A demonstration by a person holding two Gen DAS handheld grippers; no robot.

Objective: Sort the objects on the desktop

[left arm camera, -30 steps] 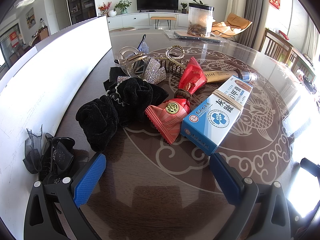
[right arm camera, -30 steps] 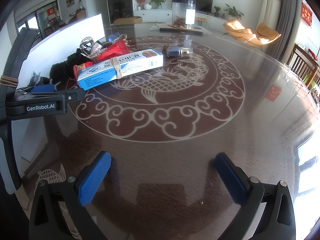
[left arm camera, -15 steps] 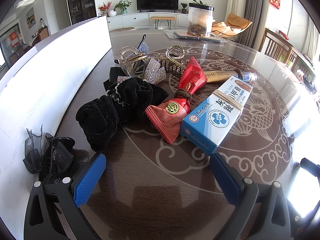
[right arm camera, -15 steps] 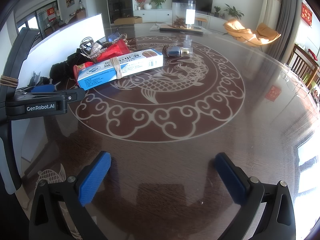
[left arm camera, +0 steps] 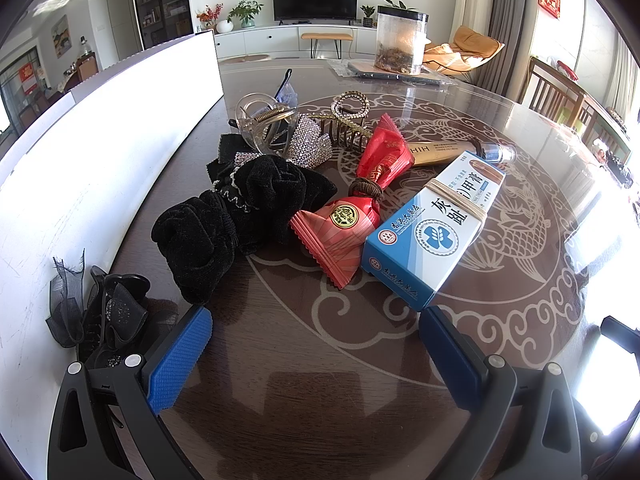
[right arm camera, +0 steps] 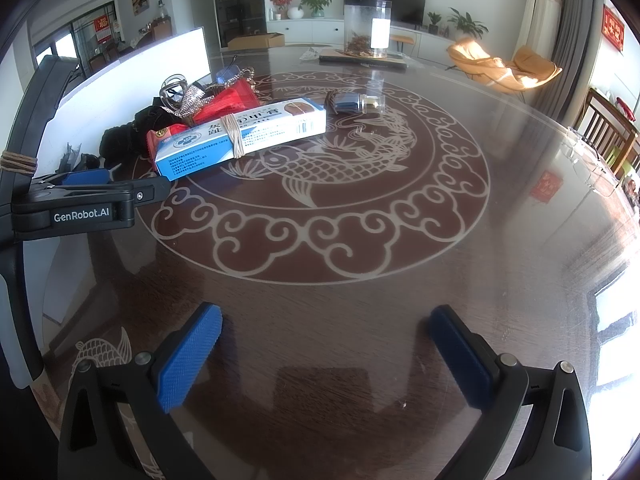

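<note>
Left wrist view. Left gripper (left arm camera: 316, 334) low over the dark round table (left arm camera: 320, 400), jaws spread wide, nothing between the blue pads (left arm camera: 180, 356). Just ahead, a heap of small things. Blue and white box (left arm camera: 434, 226) with a rubber band around it, lying aslant, near end close to the right-hand pad. Touching its left side, a red wrapper (left arm camera: 352, 216) cinched in the middle by a brown hair tie. Left of that, a black velvet scrunchie (left arm camera: 224, 220). Behind, a clear claw clip (left arm camera: 266, 126) resting on a sparkly bow (left arm camera: 308, 146), a gold claw clip (left arm camera: 350, 120) beside them, and a gold tube (left arm camera: 440, 150) running out past the box's far end. At the near left, against the white bin (left arm camera: 100, 152), a black bow clip (left arm camera: 106, 312) with netting. Far back on the table, a clear jar (left arm camera: 400, 40) with a black lid.

Right wrist view. Right gripper (right arm camera: 320, 346) over bare tabletop, jaws likewise parted and empty, well apart from the heap. Same box (right arm camera: 244, 134) up at the left, red wrapper (right arm camera: 236, 100) and clips bunched behind it. Small bottle (right arm camera: 358, 102) lying on its side just past the box's far end. Left gripper (right arm camera: 80, 204) seen side-on at the left edge, near the box's near end.
</note>
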